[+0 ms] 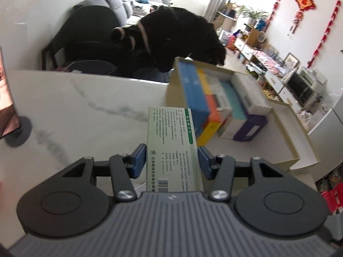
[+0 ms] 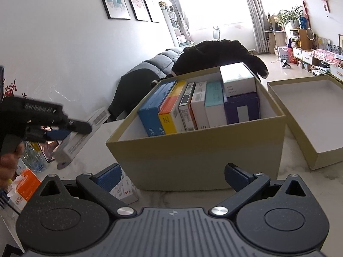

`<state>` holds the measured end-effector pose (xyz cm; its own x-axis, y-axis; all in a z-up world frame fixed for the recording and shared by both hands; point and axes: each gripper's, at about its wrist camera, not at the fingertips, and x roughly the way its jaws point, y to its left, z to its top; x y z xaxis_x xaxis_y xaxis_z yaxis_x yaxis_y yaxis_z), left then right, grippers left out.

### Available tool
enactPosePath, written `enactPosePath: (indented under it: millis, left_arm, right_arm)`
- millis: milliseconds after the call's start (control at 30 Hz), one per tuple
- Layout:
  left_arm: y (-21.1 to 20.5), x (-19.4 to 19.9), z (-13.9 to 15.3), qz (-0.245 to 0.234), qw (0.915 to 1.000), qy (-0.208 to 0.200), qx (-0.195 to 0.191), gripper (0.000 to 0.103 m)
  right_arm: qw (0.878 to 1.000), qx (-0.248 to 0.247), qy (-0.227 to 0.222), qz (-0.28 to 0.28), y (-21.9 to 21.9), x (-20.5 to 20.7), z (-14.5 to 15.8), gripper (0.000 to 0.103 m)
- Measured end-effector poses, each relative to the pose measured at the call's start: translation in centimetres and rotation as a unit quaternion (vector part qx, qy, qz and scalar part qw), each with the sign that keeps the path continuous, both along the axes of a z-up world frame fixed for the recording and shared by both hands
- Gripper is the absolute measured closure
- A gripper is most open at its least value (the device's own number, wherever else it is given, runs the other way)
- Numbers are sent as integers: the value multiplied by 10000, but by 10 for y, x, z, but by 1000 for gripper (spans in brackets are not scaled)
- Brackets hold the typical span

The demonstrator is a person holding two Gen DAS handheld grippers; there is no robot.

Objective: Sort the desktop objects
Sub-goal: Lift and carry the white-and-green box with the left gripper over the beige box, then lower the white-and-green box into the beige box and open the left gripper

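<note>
The left gripper (image 1: 172, 160) is seen closed on a flat, pale-green carton (image 1: 173, 147), its blue ribbed pads (image 1: 139, 160) pressed against the two long sides. The carton is a thin rectangular cardboard pack printed with small text, a darker green stripe and a barcode, and it is held lengthwise, raised above the white marble-patterned tabletop (image 1: 75, 111). In the right wrist view the same gripper (image 2: 70, 128) is seen from the side, gripped by a hand (image 2: 8, 165), with the carton (image 2: 85, 132) tilted in the air to the left of the box.

The right gripper (image 2: 171, 177) is held wide open with nothing between its blue textured pads (image 2: 109, 175); its black linkages and grey ribbed body are seen at the bottom of the view.

Just beyond it a tan cardboard box (image 2: 199, 150) with a white interior is set on the table. Upright packs are lined inside it: blue (image 2: 152, 111), yellow-and-orange (image 2: 170, 109), two white ones, teal (image 2: 214, 102) and a purple one (image 2: 242, 107) with a white carton (image 2: 236, 79) laid on top. The front-left part of the box is unfilled. The matching shallow lid (image 2: 308, 115) is laid open side up just to the right. A small white printed carton (image 2: 124, 190) is lying on the table beside the right gripper's left finger.
</note>
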<state>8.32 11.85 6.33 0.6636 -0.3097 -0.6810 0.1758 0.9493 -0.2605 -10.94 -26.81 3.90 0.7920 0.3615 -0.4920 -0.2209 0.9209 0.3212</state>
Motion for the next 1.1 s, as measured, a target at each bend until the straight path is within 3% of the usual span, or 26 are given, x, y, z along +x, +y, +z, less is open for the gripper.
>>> enactPosePath:
  millis: [567, 1100]
  left_arm:
    - [-98, 86, -12, -407, 9981, 375, -284, 53]
    - [-157, 145, -29, -127, 9996, 255, -32, 53]
  right_arm:
    - [9972, 153, 31, -733, -56, 8, -5, 0]
    - [9942, 324, 139, -1017, -81, 17, -15, 0]
